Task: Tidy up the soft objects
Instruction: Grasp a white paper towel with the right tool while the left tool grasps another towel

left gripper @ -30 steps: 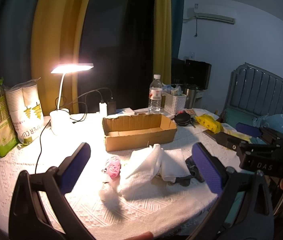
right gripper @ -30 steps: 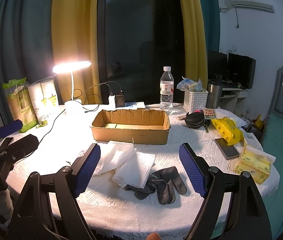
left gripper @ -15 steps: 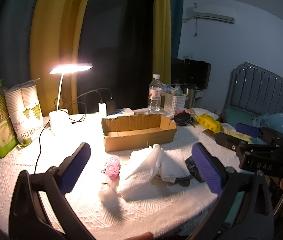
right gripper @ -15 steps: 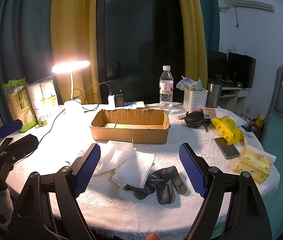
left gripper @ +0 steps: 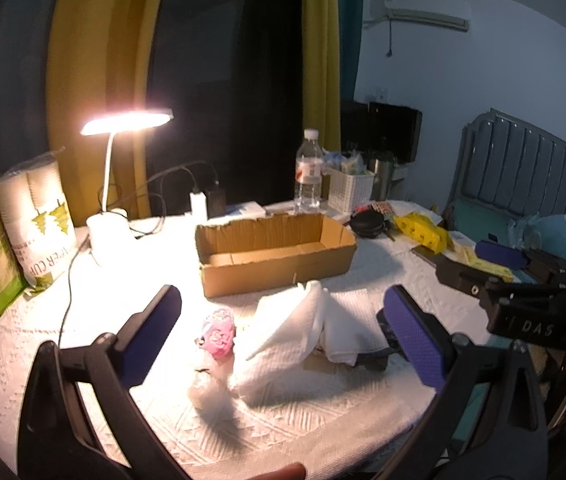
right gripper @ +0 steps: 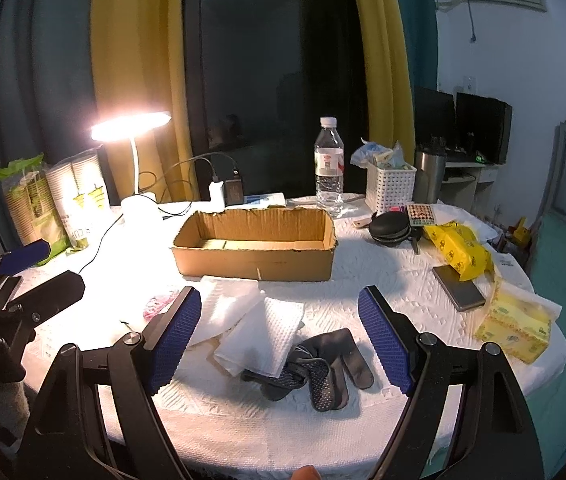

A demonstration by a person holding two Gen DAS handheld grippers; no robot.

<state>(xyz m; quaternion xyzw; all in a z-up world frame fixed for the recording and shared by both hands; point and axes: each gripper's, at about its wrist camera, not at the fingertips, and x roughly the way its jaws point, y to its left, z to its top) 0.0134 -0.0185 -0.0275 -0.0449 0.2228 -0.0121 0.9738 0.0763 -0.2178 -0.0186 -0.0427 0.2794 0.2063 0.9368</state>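
Soft items on bench point(right gripper: 383, 280), both hand-held grippers spread, holding nothing.

Left hand-held gripper point(left gripper: 283, 336) above pink toy point(left gripper: 219, 334) and white cloths point(left gripper: 295, 336); right hand-held gripper point(right gripper: 281, 336) above folded cloth point(right gripper: 263, 334) overlapping dark gloves point(right gripper: 319, 368). Cardboard box point(right gripper: 255, 248) just behind, open-topped.

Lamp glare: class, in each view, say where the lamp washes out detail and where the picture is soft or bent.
Left wrist view: the lamp bleaches its base and the tablecloth beside it; the pink toy looks blurred. Right wrist view: the same glare at the lamp, sharper gloves; the fisheye bends the curtains in both.
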